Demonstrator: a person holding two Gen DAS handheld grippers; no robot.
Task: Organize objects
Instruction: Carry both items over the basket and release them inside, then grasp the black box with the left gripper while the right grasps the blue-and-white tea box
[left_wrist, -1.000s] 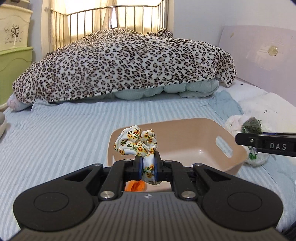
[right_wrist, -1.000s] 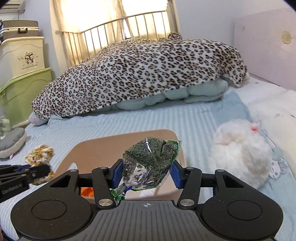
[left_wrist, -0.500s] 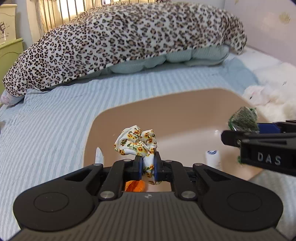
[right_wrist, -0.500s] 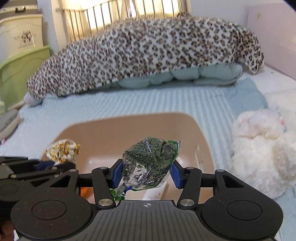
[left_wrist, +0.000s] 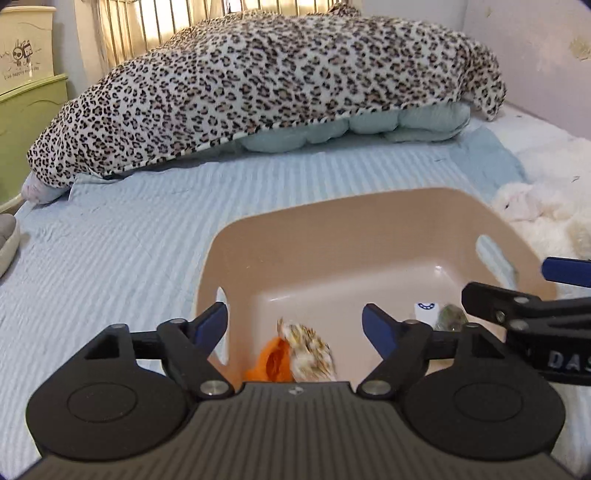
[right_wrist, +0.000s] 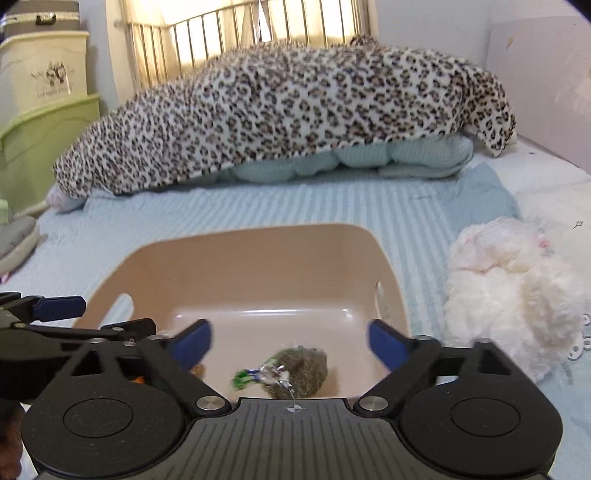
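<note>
**Ana:** Left wrist view first, nearest things: what do you see?

**Ben:** Left gripper (left_wrist: 295, 325) with its blue-tipped fingers spread wide, nothing between them. Just below the gap lies a blurred floral scrunchie (left_wrist: 309, 350) inside the tan basket (left_wrist: 354, 206), touching an orange item (left_wrist: 271, 363) at its nine o'clock. Toward three o'clock on the basket floor sits a small white container (left_wrist: 424, 310) beside a green packet (left_wrist: 451, 316).

**Ana:** And the right wrist view?

**Ben:** Right gripper (right_wrist: 290, 339) is also spread apart and empty. That green packet (right_wrist: 295, 373), clear wrap with dark green filling, lies on the basket (right_wrist: 258, 240) floor under the gap. The left gripper (right_wrist: 62, 317) pokes in at nine o'clock.

**Ana:** Farther out?

**Ben:** A white plush toy (right_wrist: 509, 288) at three o'clock, just beside the basket, all on a striped blue bedsheet (right_wrist: 258, 206). At twelve o'clock, a leopard-print blanket (right_wrist: 288, 110) is heaped over a pale blue quilt (right_wrist: 351, 158), with a metal bed rail (right_wrist: 236, 40) behind.
</note>
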